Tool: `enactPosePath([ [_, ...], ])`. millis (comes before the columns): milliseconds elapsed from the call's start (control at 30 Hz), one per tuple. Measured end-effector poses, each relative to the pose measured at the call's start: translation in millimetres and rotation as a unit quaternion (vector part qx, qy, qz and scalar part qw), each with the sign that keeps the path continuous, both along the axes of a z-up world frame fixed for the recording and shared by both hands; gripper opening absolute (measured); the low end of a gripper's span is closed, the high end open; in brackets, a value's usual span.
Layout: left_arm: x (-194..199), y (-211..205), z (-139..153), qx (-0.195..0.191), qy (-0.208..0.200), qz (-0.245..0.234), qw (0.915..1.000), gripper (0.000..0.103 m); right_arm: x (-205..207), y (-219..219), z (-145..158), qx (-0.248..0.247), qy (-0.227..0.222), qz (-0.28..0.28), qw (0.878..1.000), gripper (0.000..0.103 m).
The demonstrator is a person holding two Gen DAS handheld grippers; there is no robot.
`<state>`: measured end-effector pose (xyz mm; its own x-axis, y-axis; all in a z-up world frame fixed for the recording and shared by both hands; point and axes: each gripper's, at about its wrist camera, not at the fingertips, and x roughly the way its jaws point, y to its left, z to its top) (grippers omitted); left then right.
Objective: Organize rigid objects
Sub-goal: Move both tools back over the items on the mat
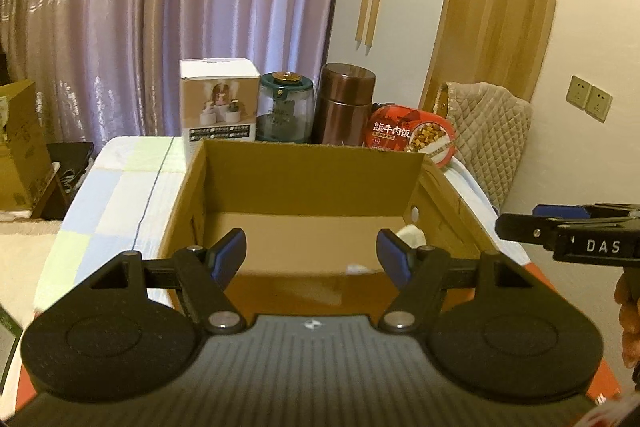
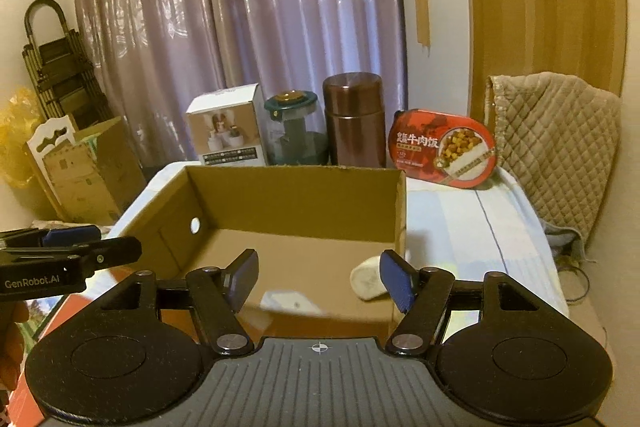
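I'm hanging both claws, left [image 1: 311, 255] and right [image 2: 319, 277], spread and empty over the box [image 2: 296, 187] so the flask [image 2: 354, 121] behind it can drop in.

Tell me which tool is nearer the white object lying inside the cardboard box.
Right. The right tool has its own right finger just beside the white object; the left tool hovers over the cardboard box middle, further left.
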<state>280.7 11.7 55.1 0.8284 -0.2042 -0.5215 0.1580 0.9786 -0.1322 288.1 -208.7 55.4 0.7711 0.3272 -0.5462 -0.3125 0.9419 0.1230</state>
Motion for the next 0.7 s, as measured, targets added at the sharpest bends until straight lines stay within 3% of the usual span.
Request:
enactPosePath([
  [367,-118.4,23.0,-13.5,0.001,0.007,0.057,0.9983,0.068,-101.2,-10.2,1.5,0.017,-0.004,-0.002,1.0,0.069],
  [700,-186.9,26.9,-62.9,-0.008,0.028,0.085,0.9959,0.068,-178.4,-26.0,-29.0,0.008,-0.017,-0.022,1.0,0.078],
])
